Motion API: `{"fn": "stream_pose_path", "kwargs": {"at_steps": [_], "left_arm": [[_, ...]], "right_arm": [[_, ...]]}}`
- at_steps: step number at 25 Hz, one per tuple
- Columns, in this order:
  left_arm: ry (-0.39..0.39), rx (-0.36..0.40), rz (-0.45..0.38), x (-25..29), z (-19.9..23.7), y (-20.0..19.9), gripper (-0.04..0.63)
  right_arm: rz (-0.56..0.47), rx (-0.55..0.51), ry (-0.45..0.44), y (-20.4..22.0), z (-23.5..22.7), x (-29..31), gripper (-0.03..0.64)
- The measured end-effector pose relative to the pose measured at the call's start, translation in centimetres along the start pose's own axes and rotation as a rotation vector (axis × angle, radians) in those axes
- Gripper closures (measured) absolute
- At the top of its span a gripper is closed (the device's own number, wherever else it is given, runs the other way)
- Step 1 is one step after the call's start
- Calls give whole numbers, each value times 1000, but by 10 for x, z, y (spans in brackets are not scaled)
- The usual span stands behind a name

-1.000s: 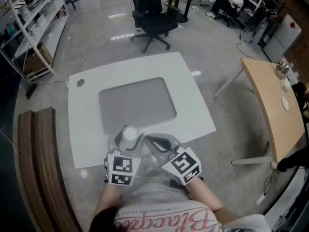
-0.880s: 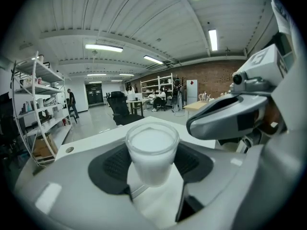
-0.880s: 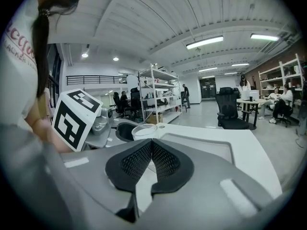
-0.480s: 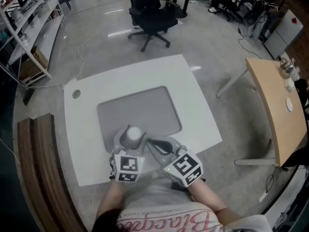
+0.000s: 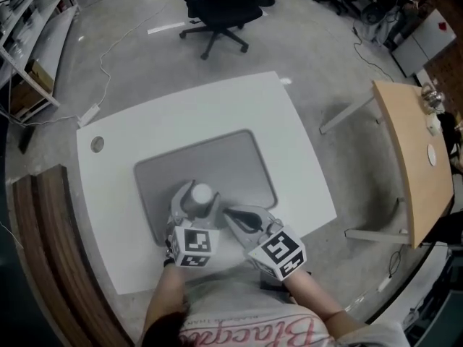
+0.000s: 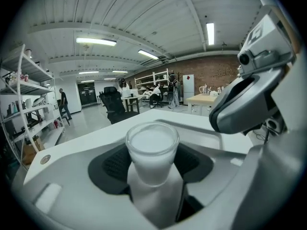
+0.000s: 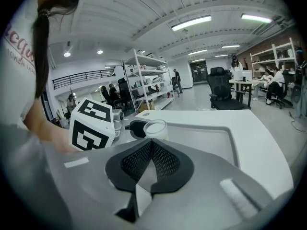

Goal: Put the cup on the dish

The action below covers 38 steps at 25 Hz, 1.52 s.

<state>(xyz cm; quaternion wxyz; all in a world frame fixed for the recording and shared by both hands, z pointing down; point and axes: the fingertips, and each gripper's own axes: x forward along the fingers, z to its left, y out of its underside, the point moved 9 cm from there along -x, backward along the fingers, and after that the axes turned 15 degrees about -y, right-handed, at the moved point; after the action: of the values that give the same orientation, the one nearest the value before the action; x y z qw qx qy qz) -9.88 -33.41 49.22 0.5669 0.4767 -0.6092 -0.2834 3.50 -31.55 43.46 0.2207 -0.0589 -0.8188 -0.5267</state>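
A clear cup (image 5: 200,193) with a milky white look stands upright between the pads of my left gripper (image 5: 195,202), which is shut on it. In the left gripper view the cup (image 6: 152,153) fills the gap between the black pads. It is over the near left part of the grey dish (image 5: 221,161), a shallow rectangular tray on the white table (image 5: 289,150); whether it touches the dish I cannot tell. My right gripper (image 5: 237,217) is just right of the cup, its pads (image 7: 165,163) pressed together with nothing between them.
A black office chair (image 5: 217,6) stands beyond the table's far edge. A wooden table (image 5: 409,150) is to the right and a wooden bench (image 5: 40,251) to the left. The white table has a round hole (image 5: 97,144) at its far left corner.
Both grippers have moved forward together. The cup, held throughout, went from the table's front edge to over the near left part of the grey dish.
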Motion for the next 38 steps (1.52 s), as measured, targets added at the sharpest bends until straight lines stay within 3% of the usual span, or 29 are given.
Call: {"fn": "stream_pose_path", "kwargs": {"at_steps": [13,16,20,28,31,37,38], "left_arm": [[72,-12,19,20,0,11,334],[85,-22,62,24,5,10,323],[59,-49,55,23,15,8,251],[-1,-43,3,-15,25,-9,243],[-19,-26,-15,-35,22,-14,289],[-82,-44,-61,-71,18,-19,466],[-99,-44,-70,-76,18,-20,520]], "right_arm": [[41,18,24,15,-3,2,617],[36,14,31,13,1,1,617],[21,-19,28,10,10,-1,617],[-83,-66,23,5,26,-11,627],[-93,-116,20,1,34,-14,627],[-109,-155,34,2,48,-22,626],[-112,-159,33,2,50,-24,626]]}}
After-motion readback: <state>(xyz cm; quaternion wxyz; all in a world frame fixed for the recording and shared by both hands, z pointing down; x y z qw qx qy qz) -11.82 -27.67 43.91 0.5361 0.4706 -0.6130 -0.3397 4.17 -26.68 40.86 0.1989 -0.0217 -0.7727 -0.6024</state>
